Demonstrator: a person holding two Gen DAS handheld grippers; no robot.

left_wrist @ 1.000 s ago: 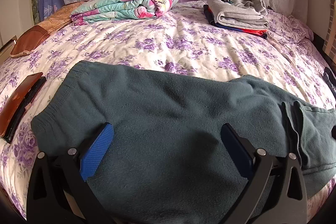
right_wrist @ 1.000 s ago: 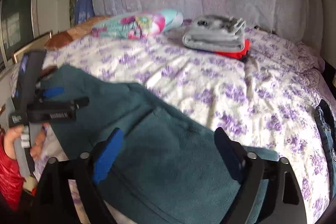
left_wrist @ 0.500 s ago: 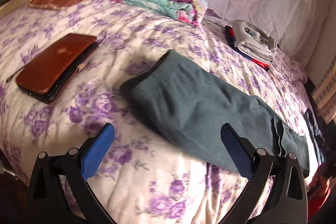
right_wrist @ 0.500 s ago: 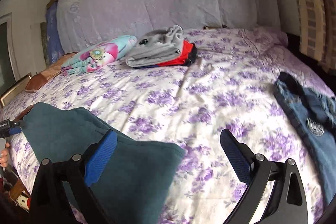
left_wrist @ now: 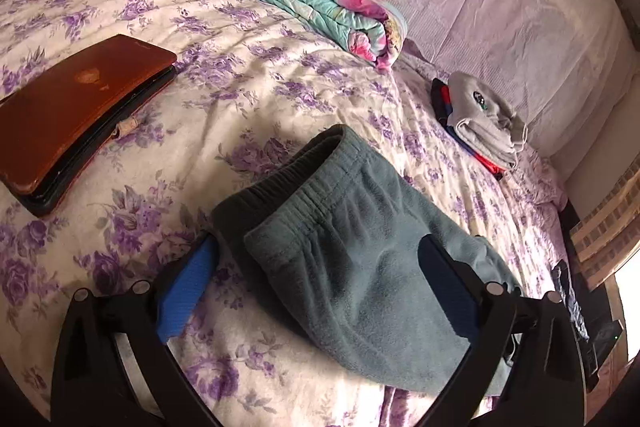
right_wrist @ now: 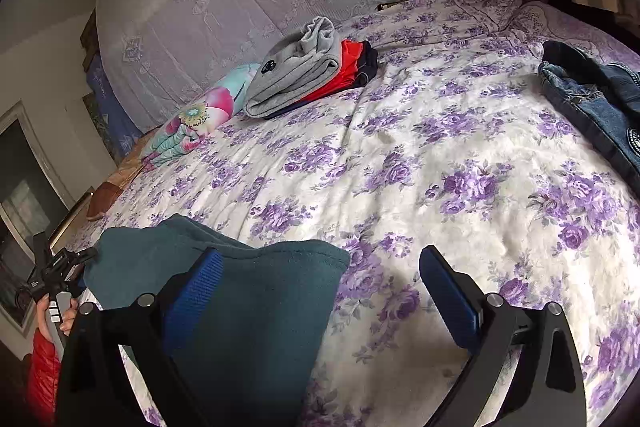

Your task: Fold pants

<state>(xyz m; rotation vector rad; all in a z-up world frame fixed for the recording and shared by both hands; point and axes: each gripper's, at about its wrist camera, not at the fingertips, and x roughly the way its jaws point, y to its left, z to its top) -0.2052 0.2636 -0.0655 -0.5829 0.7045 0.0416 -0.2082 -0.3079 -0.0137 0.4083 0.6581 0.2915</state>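
Observation:
Dark teal fleece pants lie lengthwise on the floral bedspread, the elastic waistband toward the left wrist camera. My left gripper is open and empty, its blue-padded fingers straddling the waist end just above the cloth. In the right wrist view the leg end of the pants lies under my open, empty right gripper; its left finger is over the cloth and its right finger is over bare bedspread. The left gripper shows far left in that view.
A brown leather case lies left of the waistband. A rolled floral quilt and a stack of folded clothes sit near the headboard. A denim jacket lies at the bed's right side. The bedspread stretches between them.
My left gripper has moved in closer over the waistband. My right gripper has shifted at the leg end, with the view swung and the hem now between its fingers.

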